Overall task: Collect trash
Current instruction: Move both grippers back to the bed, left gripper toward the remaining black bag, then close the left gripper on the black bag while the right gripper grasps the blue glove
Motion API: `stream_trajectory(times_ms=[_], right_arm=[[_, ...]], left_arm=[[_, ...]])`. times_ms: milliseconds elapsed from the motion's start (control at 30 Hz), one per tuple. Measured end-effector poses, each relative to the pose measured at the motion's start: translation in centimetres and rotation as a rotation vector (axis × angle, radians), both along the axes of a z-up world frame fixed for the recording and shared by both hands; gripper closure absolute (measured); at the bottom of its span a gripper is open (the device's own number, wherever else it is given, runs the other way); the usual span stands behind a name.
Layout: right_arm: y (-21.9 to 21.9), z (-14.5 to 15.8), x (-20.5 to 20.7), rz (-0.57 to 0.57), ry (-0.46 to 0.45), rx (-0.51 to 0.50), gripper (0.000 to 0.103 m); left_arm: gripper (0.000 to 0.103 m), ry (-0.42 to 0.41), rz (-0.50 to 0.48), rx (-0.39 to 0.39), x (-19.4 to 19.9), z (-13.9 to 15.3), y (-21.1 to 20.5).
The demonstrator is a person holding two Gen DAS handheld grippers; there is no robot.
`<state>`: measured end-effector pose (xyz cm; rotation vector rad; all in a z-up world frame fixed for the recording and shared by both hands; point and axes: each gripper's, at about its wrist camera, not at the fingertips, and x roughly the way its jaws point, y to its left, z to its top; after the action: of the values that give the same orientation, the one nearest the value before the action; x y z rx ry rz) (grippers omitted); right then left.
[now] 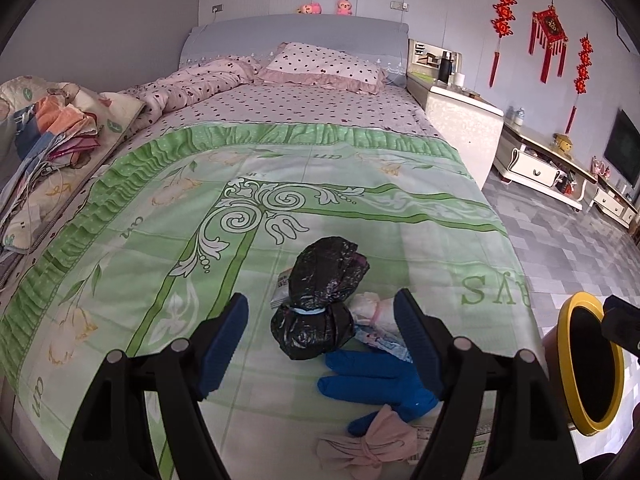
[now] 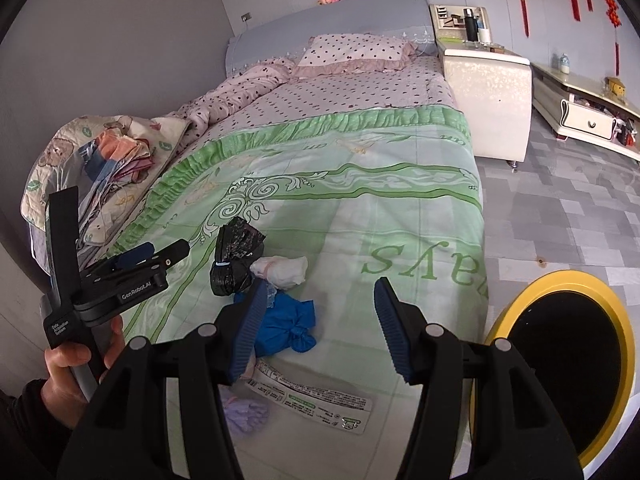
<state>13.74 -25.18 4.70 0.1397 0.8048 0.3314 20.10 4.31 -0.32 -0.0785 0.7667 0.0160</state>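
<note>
Blue-padded fingers of the left gripper point(image 1: 322, 344) are standing wide apart and holding nothing, framing the trash heap on the green bedspread point(image 1: 360, 184). Between them and just beyond the tips a tied black bag point(image 1: 320, 300) is lying, its long axis running away from the camera, knotted at the waist. A white wad point(image 1: 370, 306) is touching its right side, a blue bundle point(image 1: 376, 384) is sitting nearer, and a pink bag point(image 1: 372, 440) is lying nearest of all.

The right gripper point(image 2: 320, 326) is also spread wide and empty, hanging over bare bedspread with the heap off to its left. A printed wrapper point(image 2: 312, 400) is lying under it, a pale purple wad point(image 2: 244, 414) beside that. The yellow-rimmed bin point(image 2: 560, 360) is waiting at the right, off the bed's edge.

Judging by this, the left gripper is nearer the black bag, which lies straight ahead; closing across its waist looks the natural grip.
</note>
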Motion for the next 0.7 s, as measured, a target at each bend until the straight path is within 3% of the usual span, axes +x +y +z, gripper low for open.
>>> stream_trajectory(times_ms=[700], right_arm=[[6.3, -9.8, 4.9, 0.125, 0.168, -0.073, 0.05]], left_arm=[[0.031, 0.101, 0.006, 0.015, 6.1, -6.7, 1.7]])
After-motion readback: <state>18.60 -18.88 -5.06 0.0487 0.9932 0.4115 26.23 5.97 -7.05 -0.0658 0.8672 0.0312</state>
